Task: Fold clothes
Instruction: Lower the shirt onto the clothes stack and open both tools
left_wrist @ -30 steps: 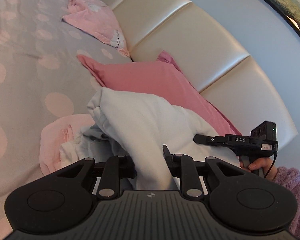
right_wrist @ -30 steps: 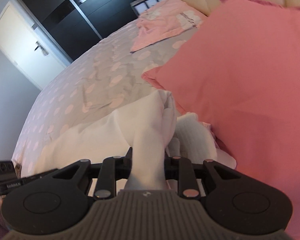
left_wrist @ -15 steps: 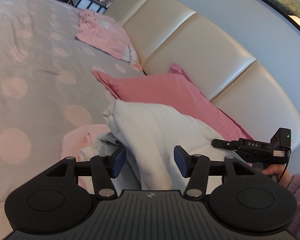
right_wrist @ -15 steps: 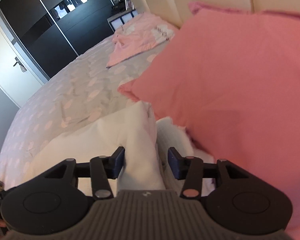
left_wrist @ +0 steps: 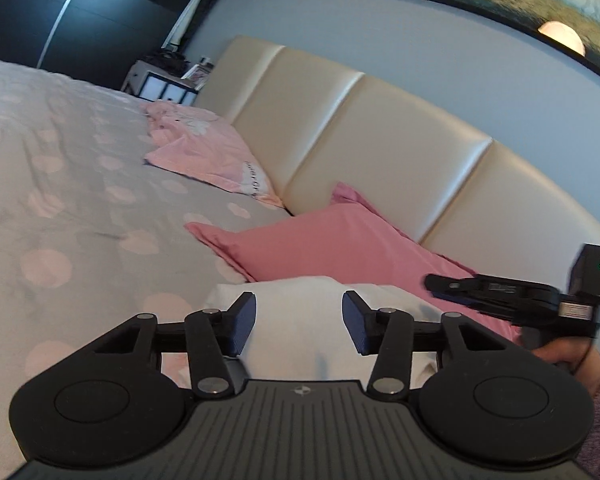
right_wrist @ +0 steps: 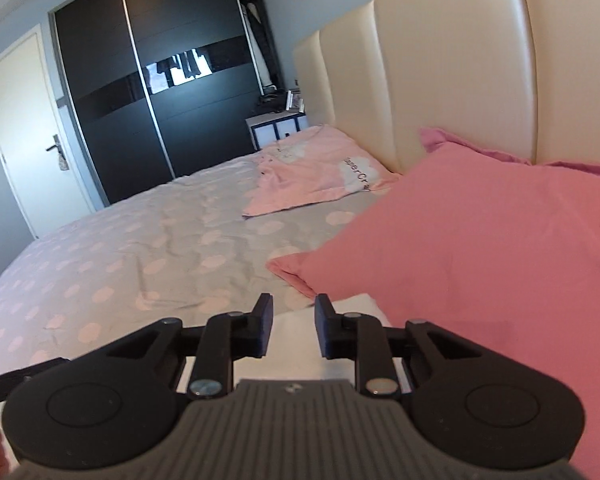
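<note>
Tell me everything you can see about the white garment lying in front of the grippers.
The white garment is soft, plain fabric, lying in a low, smooth mound on the dotted grey bedcover. Its far edge sits against the pink pillow. Both the left gripper and the right gripper are open above it, gripping nothing. Its near part is hidden behind the grippers.

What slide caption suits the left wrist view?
Left gripper open above white garment on the bed, pink pillow behind.

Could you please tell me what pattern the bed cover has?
The bed cover is grey with pale pink polka dots, clearest in the right wrist view.
</note>
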`<state>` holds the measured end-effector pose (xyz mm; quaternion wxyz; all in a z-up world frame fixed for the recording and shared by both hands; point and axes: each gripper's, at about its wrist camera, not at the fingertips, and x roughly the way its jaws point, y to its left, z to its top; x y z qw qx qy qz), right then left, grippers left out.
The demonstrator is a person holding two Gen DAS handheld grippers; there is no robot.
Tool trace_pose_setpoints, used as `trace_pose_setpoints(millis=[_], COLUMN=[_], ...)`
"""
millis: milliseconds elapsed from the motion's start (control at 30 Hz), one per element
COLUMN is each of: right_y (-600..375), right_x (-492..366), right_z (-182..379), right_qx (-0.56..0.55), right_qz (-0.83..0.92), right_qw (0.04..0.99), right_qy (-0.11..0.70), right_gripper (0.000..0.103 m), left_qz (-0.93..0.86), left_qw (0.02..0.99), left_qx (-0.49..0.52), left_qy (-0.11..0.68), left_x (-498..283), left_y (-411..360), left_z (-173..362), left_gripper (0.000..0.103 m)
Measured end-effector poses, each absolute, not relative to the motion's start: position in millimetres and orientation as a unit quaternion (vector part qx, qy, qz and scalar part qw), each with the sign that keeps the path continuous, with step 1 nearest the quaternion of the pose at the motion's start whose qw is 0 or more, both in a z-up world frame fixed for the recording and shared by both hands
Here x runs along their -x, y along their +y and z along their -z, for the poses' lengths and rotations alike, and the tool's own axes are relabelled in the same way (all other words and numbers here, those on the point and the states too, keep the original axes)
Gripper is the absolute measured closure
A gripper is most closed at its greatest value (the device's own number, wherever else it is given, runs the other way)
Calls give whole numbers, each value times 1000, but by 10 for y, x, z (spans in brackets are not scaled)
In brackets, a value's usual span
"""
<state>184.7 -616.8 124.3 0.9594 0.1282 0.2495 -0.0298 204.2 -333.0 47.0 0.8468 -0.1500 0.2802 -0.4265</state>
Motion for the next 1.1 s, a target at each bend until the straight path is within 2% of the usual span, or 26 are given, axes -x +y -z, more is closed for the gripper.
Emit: trace_pose_setpoints(millis=[67,167,300,367,467,633,667,767,800,867,967,1100], right_y=[-6266,-6452,-6726,-6814,-6889,-6867,-6860,-6838,-6830,-6805,-6726,-6632], right_x=[-1949,-2058,-2211,-2258,-2286,-2107,-2068,-1949,-1909,-1780,-1385,-955], right_z=[-1069,-822,-559,-453,-343,-535,-580,-718,-763,-869,-1087,-1193], right_qx=[-143,-151,-197,-209,-216,-210,-208,-202,-201,-192,-157,-120], right_qz=[44,65,80,86,94,92,91,87,86,81,59,45], right_qw=[952,945,930,924,921,928,930,935,936,941,954,962], right_qy=[266,281,301,308,310,293,290,278,274,266,249,242], right_gripper=[83,102,103,103,103,103,103,97,86,72,73,77], left_qz=[429,428,419,411,413,415,417,428,433,450,464,478], left_qw=[847,847,839,835,830,843,846,856,860,861,860,847], left_qx=[139,135,137,140,143,103,97,76,62,33,-4,-41], left_qy=[282,284,319,339,346,327,317,281,265,233,210,231], left_x=[-2052,-2132,-2244,-2296,-2328,-2183,-2119,-1884,-1780,-1552,-1263,-1037], left_y=[-3436,-3569,-3744,-3812,-3829,-3815,-3788,-3673,-3625,-3517,-3402,-3414], left_z=[-433,-370,-251,-180,-126,-299,-357,-531,-587,-662,-686,-557], left_gripper=[58,60,64,70,71,71,64,59,59,60,63,70])
